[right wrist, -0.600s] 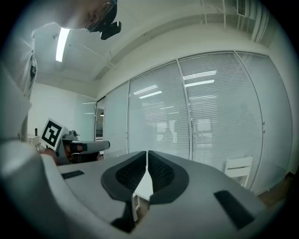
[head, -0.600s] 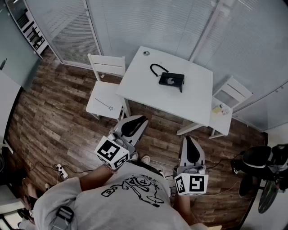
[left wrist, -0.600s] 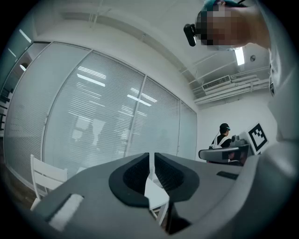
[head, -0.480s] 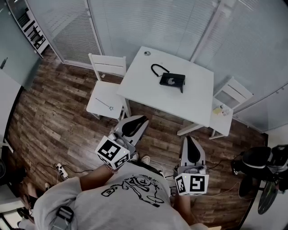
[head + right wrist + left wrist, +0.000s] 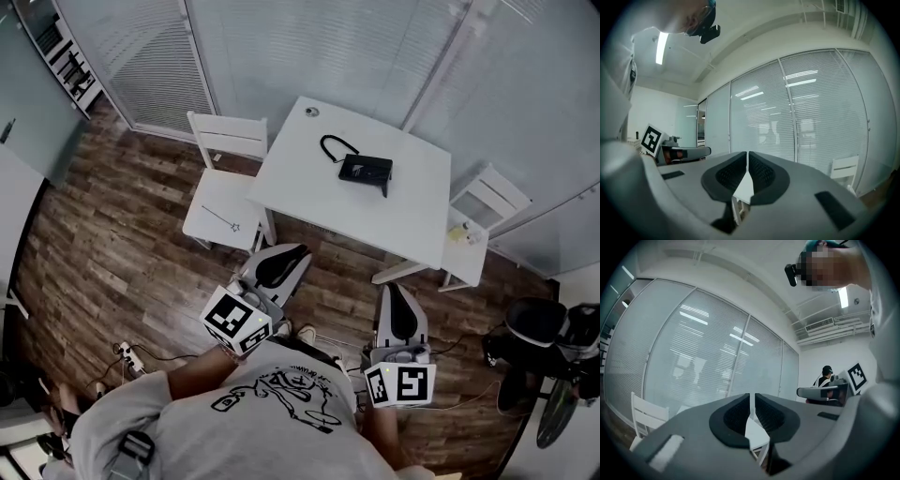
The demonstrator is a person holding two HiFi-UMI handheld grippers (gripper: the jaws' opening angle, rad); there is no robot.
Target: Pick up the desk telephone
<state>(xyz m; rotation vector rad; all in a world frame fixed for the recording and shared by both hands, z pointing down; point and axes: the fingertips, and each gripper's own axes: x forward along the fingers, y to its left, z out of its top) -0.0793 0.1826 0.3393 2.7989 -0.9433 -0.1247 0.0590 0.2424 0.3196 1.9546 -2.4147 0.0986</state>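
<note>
A white square table [image 5: 398, 223] stands on dark wood-plank flooring [image 5: 112, 253], close to glass walls hung with slatted blinds [image 5: 319, 52]. The black desk telephone [image 5: 366, 170] lies on the tabletop toward the far side, and its cord [image 5: 330, 146] curls off to the left. A small round object [image 5: 311, 112] sits at the far corner. A white chair [image 5: 223, 183] stands at the table's left with a thin star-tipped stick [image 5: 218, 218] on its seat; another white chair [image 5: 476, 217] at the right carries a few small items. A black office chair [image 5: 542, 345] stands further right, and a power strip [image 5: 126, 353] lies on the floor. The person stands well short of the table, holding both tools level. The left gripper [image 5: 752, 401] is clenched on nothing, and so is the right gripper [image 5: 747, 161].
</note>
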